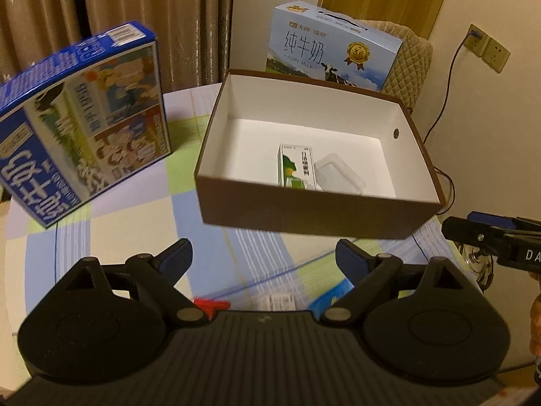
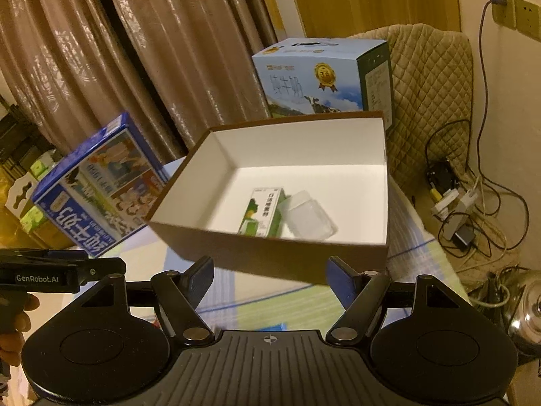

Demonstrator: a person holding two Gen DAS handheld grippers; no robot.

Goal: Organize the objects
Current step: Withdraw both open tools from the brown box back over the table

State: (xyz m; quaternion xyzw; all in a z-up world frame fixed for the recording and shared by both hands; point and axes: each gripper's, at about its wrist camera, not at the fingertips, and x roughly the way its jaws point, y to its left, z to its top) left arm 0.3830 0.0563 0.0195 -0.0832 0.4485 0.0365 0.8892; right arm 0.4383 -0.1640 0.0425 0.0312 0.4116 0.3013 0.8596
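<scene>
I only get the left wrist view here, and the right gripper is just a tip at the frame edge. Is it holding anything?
Observer: No. The right gripper is open with nothing between its fingers, and it faces the front wall of the brown box.
Operator: What is past the table on the right? I see one cable running down from the wall socket.
Observer: A tangle of cables and plugs lies low down beside the quilted chair.
Operator: And the shiny thing behind the right gripper?
Observer: It looks like a metal kettle, standing below the table edge.
</scene>
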